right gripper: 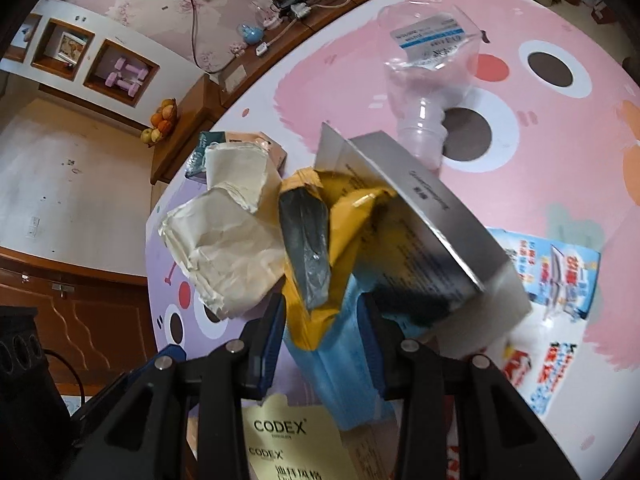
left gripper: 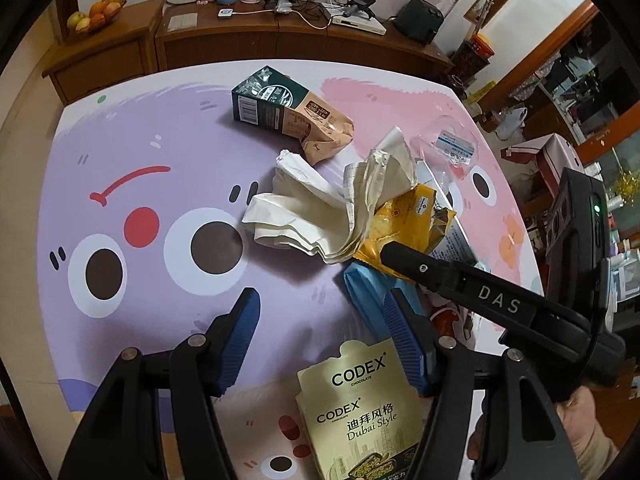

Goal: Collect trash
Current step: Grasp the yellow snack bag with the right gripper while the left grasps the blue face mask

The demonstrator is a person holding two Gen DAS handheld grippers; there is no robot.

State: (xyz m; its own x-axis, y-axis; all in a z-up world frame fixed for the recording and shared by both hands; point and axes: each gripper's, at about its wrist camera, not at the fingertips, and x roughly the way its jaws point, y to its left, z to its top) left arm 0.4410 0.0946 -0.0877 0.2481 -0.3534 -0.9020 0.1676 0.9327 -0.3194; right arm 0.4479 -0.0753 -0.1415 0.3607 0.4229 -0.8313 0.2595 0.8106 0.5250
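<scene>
Trash lies on a cartoon table mat (left gripper: 160, 184). My left gripper (left gripper: 320, 344) is open and empty above the mat, over a Codex chocolate pouch (left gripper: 360, 408). My right gripper (right gripper: 322, 344) is shut on a bundle of trash: a yellow wrapper (right gripper: 348, 216), a blue mask (right gripper: 344, 376) and a silver box (right gripper: 424, 232), with crumpled paper (right gripper: 224, 240) beside it. The right gripper (left gripper: 460, 280) also shows in the left wrist view, by the yellow wrapper (left gripper: 404, 220) and crumpled paper (left gripper: 316, 208). A green and tan carton (left gripper: 288, 116) lies farther back.
A crushed clear plastic bottle (right gripper: 432, 64) lies on the pink part of the mat, also in the left wrist view (left gripper: 452, 144). A printed blue leaflet (right gripper: 560, 276) lies at right. A wooden sideboard (left gripper: 280, 40) with cables and a fruit bowl (left gripper: 96, 16) stands behind the table.
</scene>
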